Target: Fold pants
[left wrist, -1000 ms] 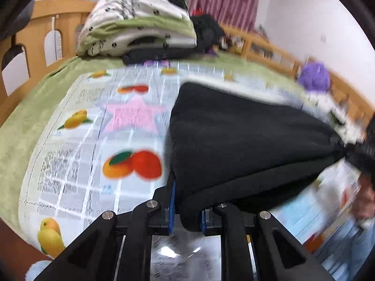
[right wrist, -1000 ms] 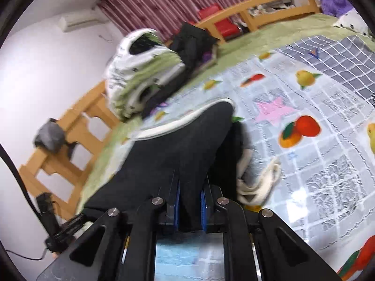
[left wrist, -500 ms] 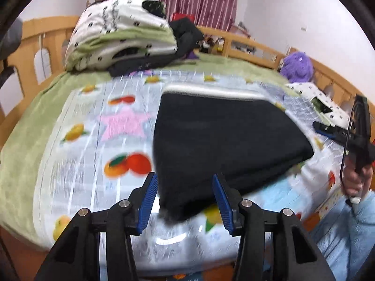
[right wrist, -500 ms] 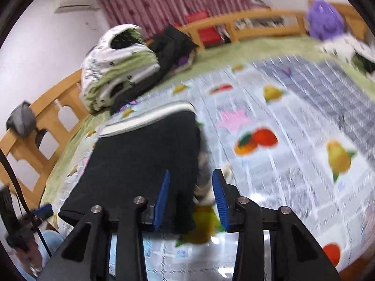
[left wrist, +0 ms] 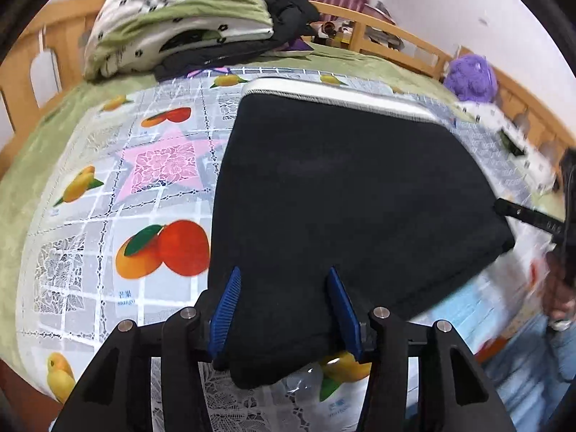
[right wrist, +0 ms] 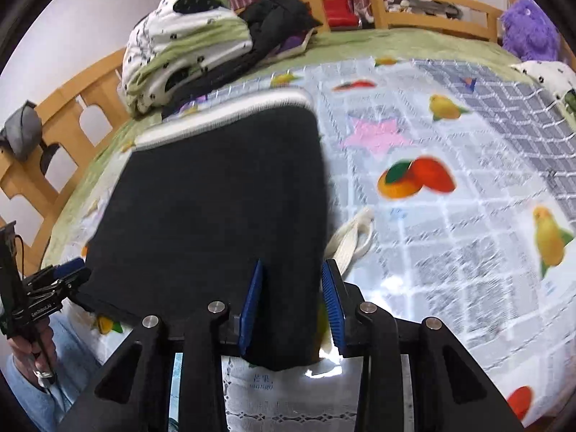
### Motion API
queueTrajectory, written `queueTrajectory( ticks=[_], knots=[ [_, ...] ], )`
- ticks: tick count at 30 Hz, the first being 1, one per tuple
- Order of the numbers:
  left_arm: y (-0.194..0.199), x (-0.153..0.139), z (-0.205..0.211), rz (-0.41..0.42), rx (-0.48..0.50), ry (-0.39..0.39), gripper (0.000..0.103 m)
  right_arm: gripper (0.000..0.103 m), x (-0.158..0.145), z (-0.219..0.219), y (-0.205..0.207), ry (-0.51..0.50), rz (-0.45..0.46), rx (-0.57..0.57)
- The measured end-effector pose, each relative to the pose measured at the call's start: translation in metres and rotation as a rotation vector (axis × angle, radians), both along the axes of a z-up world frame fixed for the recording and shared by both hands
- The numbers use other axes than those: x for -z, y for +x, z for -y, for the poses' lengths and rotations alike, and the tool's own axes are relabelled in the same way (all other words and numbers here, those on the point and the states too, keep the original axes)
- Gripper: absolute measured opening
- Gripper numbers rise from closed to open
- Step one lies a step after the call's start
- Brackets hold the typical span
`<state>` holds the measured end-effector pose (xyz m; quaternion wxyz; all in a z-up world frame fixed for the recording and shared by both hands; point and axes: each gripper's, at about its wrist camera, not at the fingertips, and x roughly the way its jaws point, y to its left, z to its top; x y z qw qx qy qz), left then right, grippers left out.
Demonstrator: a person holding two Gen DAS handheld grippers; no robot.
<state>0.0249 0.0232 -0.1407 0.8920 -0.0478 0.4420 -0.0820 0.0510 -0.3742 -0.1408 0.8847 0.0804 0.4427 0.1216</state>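
The black pants (left wrist: 345, 187) lie folded flat on the fruit-print cloth (left wrist: 158, 158), with a white waistband (left wrist: 338, 95) along the far edge. My left gripper (left wrist: 286, 284) is open, its blue pads on either side of the near left corner of the pants. My right gripper (right wrist: 292, 280) is open at the near right corner of the pants (right wrist: 216, 194). A white drawstring (right wrist: 351, 241) sticks out from under the right edge. The left gripper also shows in the right wrist view (right wrist: 61, 277).
A folded white and green quilt (left wrist: 180, 18) and dark clothes (left wrist: 288, 3) are piled at the far end of the bed. A wooden rail (right wrist: 396, 3) runs around the bed. A purple plush toy (right wrist: 529, 25) sits at the far right corner.
Both grippers were shut on the lifted pants a second ago. They have opened and the pants now lie flat on the cloth. Both grippers have come closer to the near edge.
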Motion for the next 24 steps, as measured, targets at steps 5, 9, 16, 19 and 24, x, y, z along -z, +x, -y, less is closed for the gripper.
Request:
queueTrajectory(
  ticks=[5,9,16,19,24],
  knots=[
    [0.048,-0.024,-0.013,0.017,-0.035,-0.051,0.055,0.042,-0.030,0.007,0.045,0.053,0.062,0.032],
    [0.107,-0.039,-0.012,0.054,-0.024,-0.066,0.064,0.043,-0.028,0.003,0.112,0.046,0.017,0.037],
    [0.189,-0.010,-0.018,0.003,-0.049,-0.075,0.066,0.046,0.014,-0.004,0.187,0.153,-0.119,-0.040],
    [0.212,0.015,-0.024,-0.094,-0.011,-0.189,0.066,0.048,0.018,-0.001,0.193,0.192,-0.129,-0.092],
    [0.215,0.023,-0.017,-0.055,0.028,-0.315,0.023,0.019,0.024,0.001,0.200,0.216,-0.117,-0.091]
  ],
)
